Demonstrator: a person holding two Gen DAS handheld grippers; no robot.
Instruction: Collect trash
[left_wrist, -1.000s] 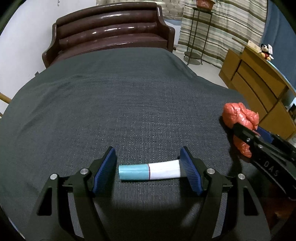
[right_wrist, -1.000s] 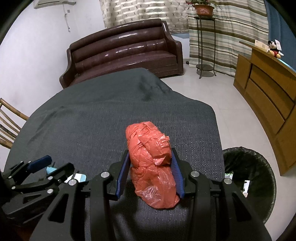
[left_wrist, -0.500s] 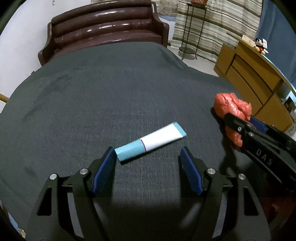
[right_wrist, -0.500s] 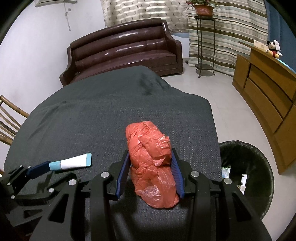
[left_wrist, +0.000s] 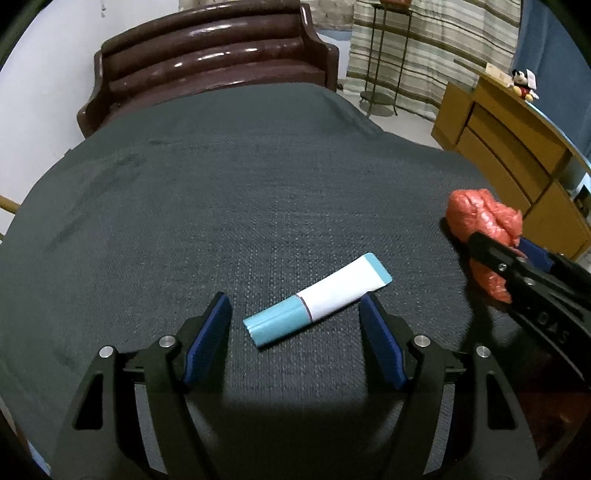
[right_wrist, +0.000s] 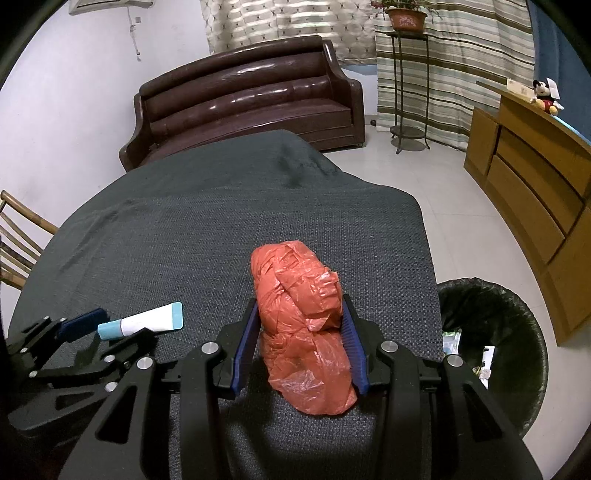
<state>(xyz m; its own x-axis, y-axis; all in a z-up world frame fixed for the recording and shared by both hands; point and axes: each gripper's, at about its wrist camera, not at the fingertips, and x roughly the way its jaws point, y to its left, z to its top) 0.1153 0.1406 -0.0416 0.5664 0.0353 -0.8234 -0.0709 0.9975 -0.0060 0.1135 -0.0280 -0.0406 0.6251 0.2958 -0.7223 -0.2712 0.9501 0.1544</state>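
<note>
A white and teal tube (left_wrist: 317, 301) lies on the dark grey tablecloth (left_wrist: 221, 192), slanted between the tips of my left gripper (left_wrist: 295, 314), which is open and apart from it. The tube also shows in the right wrist view (right_wrist: 142, 320). My right gripper (right_wrist: 300, 317) is shut on a crumpled orange plastic bag (right_wrist: 301, 310), which rests on the cloth near the table's right edge. The bag also shows at the right of the left wrist view (left_wrist: 484, 225). A black-lined trash bin (right_wrist: 495, 343) stands on the floor right of the table, with some litter inside.
A brown leather sofa (right_wrist: 243, 99) stands behind the table. A wooden dresser (right_wrist: 535, 184) with a soft toy (right_wrist: 545, 96) is at the right. A plant stand (right_wrist: 406, 85) is by the striped curtains. A wooden chair (right_wrist: 18, 240) is at the left.
My left gripper drew back and lifted from the tube, which turned from crosswise between the fingers to a slant. The right gripper stays shut on the orange bag.
</note>
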